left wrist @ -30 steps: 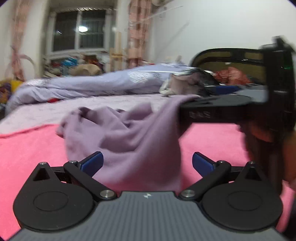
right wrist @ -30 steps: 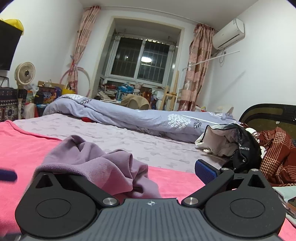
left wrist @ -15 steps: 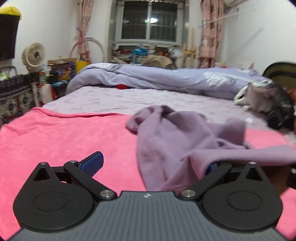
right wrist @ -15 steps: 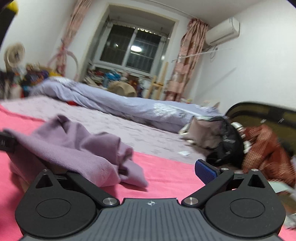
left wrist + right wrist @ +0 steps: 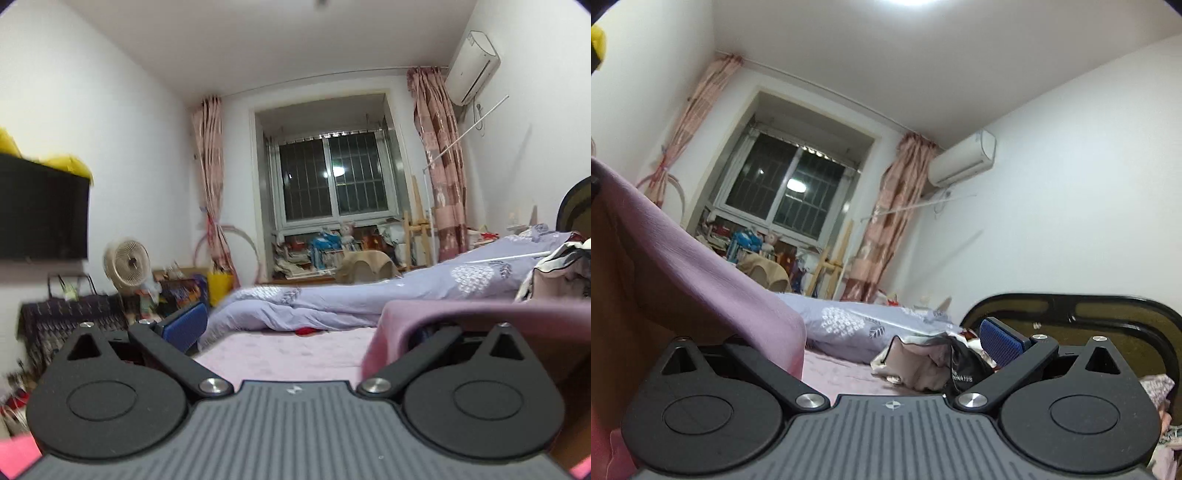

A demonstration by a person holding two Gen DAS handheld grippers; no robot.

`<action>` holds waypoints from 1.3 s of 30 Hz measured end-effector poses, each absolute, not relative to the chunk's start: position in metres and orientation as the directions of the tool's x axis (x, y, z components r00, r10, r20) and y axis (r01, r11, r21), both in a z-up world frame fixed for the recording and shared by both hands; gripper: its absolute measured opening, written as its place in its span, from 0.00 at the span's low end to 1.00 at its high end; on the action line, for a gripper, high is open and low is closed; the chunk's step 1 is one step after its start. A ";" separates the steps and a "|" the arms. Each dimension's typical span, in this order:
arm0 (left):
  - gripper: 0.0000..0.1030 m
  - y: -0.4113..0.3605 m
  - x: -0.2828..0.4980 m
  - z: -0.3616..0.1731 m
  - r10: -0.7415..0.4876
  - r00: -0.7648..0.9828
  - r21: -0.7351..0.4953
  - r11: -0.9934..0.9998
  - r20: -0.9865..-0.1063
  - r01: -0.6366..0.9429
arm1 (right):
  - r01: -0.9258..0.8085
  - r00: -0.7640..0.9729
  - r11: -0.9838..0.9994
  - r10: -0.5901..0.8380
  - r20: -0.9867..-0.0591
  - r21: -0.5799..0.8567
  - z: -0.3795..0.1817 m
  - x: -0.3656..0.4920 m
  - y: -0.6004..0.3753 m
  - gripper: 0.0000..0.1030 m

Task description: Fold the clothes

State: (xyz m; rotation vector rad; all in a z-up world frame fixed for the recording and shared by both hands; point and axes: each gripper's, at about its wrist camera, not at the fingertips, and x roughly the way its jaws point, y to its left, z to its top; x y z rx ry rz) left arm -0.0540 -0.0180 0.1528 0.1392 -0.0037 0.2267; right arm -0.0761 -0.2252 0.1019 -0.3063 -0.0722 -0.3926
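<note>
Both cameras tilt upward toward the far window and ceiling, so the grippers are held raised and angled up over the bed. In the left wrist view, the left gripper has its blue left pad showing in the lower left, while its right finger lies under the purple garment, which drapes in a band across the lower right of the frame. The fingers stand wide apart with bare bed between them, so the jaws look spread and the cloth hangs over one finger. In the right wrist view, the right gripper shows its blue right pad in the lower right; the same garment slopes down from the upper left edge and covers the left finger. These jaws are likewise spread wide. Behind lie a lavender quilt and a dark headboard.
</note>
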 end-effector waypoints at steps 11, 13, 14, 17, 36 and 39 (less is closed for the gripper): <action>1.00 0.003 -0.040 0.048 0.325 0.872 0.303 0.927 -0.367 -0.219 | 0.307 0.888 0.834 -0.424 -0.177 -0.459 0.027 -0.069 -0.239 1.00; 1.00 0.004 -0.044 0.046 0.352 0.867 0.332 0.913 -0.352 -0.235 | 0.354 0.883 0.819 -0.452 -0.128 -0.451 0.034 -0.072 -0.243 1.00; 1.00 0.004 -0.047 0.048 0.362 0.868 0.330 0.910 -0.338 -0.251 | 0.379 0.883 0.816 -0.460 -0.094 -0.436 0.039 -0.075 -0.245 1.00; 1.00 0.009 -0.048 0.053 0.403 0.855 0.320 0.898 -0.328 -0.301 | 0.360 0.902 0.837 -0.426 -0.078 -0.413 0.045 -0.082 -0.245 1.00; 1.00 0.024 -0.090 0.051 0.332 0.865 0.350 0.915 -0.376 -0.199 | 0.318 0.894 0.862 -0.411 -0.177 -0.395 0.037 -0.099 -0.271 1.00; 1.00 0.015 -0.090 0.032 0.359 0.837 0.426 0.889 -0.414 -0.171 | 0.228 0.895 0.860 -0.370 -0.250 -0.457 0.021 -0.103 -0.271 1.00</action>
